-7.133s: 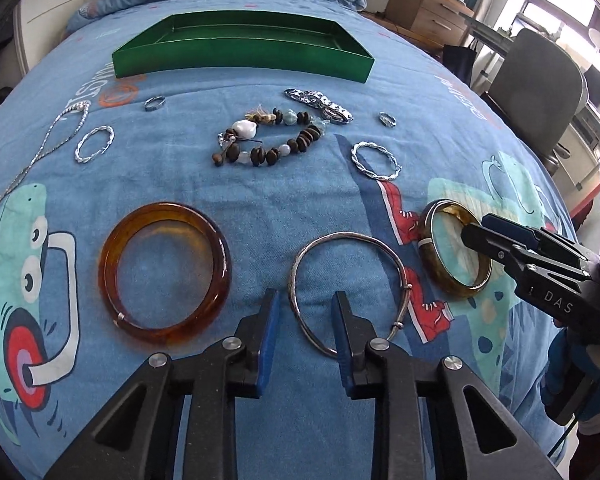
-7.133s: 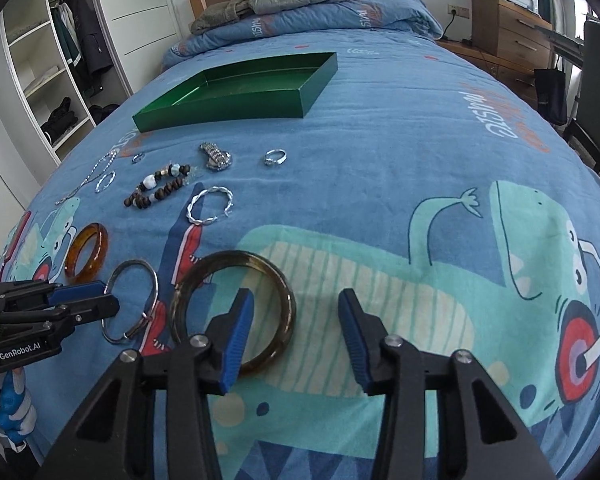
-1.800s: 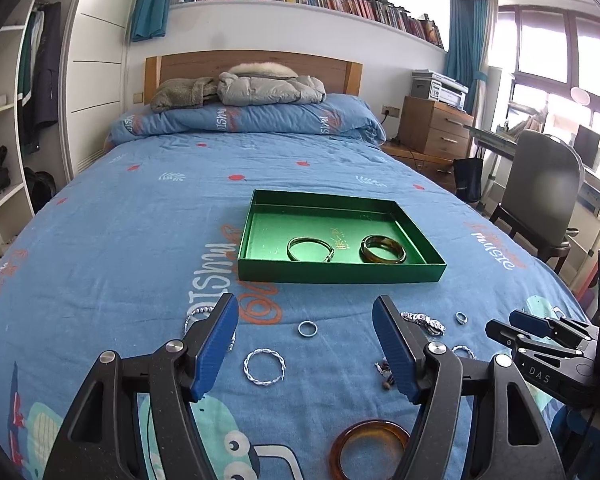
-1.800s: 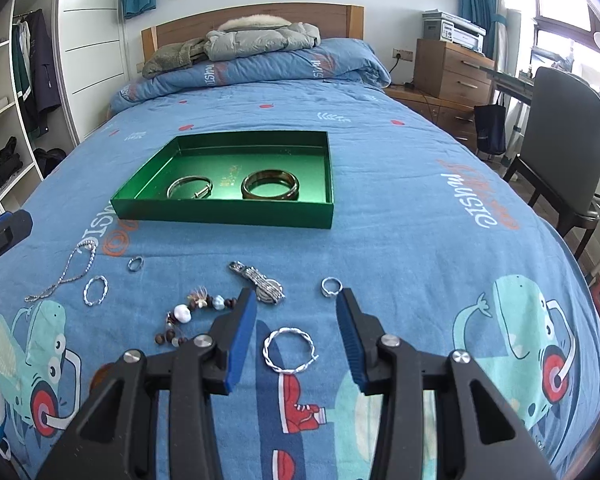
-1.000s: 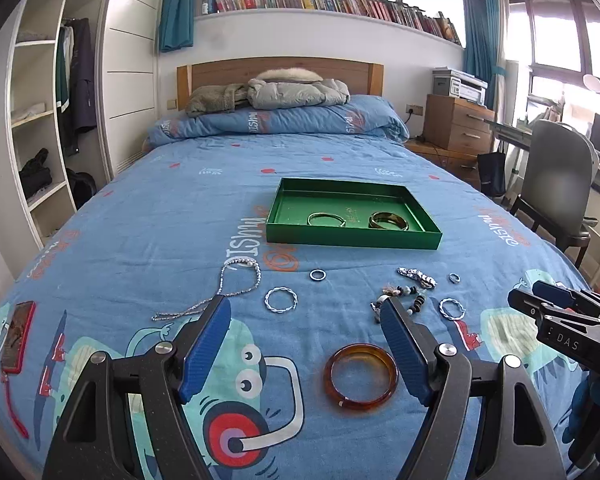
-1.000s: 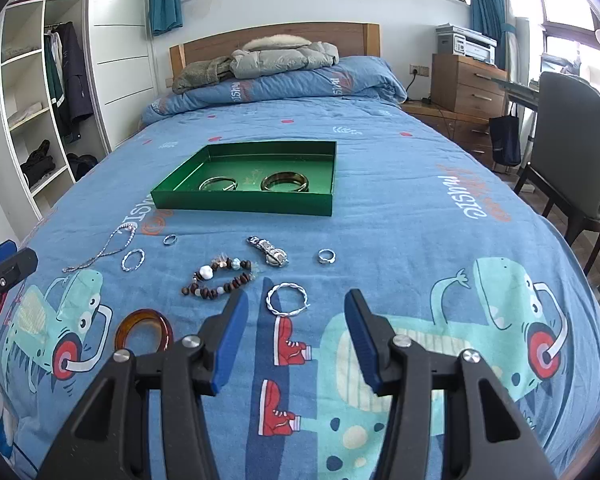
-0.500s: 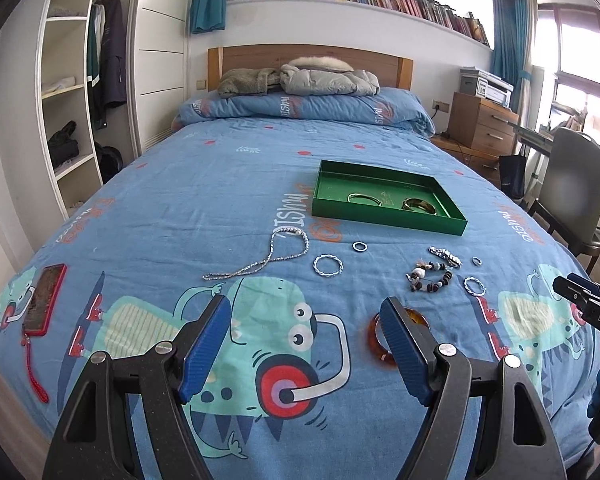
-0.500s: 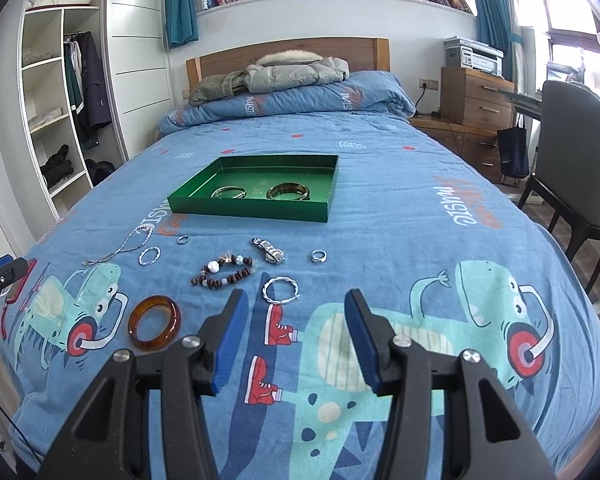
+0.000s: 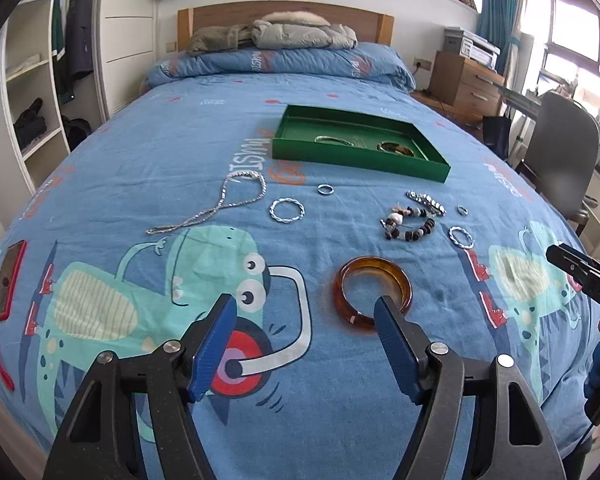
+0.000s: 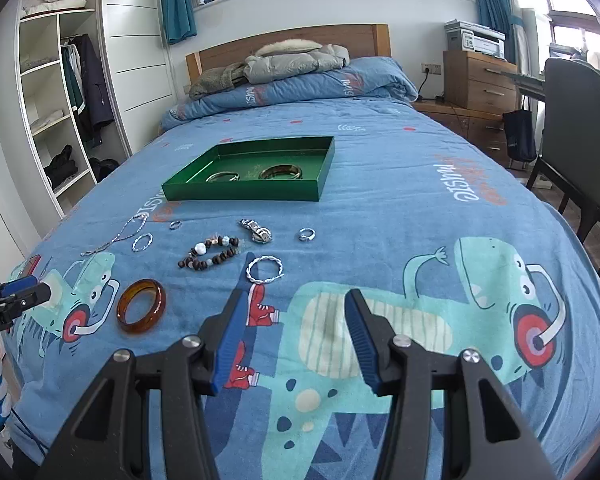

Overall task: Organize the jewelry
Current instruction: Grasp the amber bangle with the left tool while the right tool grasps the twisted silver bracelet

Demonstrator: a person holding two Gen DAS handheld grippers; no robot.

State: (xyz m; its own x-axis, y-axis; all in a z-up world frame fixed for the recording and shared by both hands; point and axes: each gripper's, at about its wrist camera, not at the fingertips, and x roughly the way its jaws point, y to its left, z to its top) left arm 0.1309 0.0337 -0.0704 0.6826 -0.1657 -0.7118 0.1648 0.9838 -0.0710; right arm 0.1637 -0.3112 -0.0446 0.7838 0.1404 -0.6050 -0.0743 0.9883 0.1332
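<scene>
An amber bangle (image 9: 372, 294) (image 10: 141, 311) lies on the blue bedspread just beyond my left gripper's right fingertip. My left gripper (image 9: 306, 320) hovers above the bed, its jaws closing with nothing between them. My right gripper (image 10: 296, 312) stands open and empty over the dinosaur print. Ahead of it lie a twisted silver ring (image 10: 265, 270), a bead bracelet (image 10: 208, 258), a silver link piece (image 10: 256, 231) and a small ring (image 10: 306, 234). The green tray (image 9: 360, 164) (image 10: 244, 192) holds a silver bangle (image 10: 222, 177) and a dark bangle (image 10: 281, 172).
A silver chain (image 9: 220, 204), another twisted ring (image 9: 287, 211) and a small ring (image 9: 325, 189) lie left of the beads. A red-cased phone (image 9: 8, 280) rests near the bed's left edge. A grey chair (image 10: 576, 128) stands to the right, shelves (image 10: 52, 120) to the left.
My left gripper has dropped towards the bed and tipped down, bringing the amber bangle close to its right finger; its jaws have narrowed. My right gripper drew back a little.
</scene>
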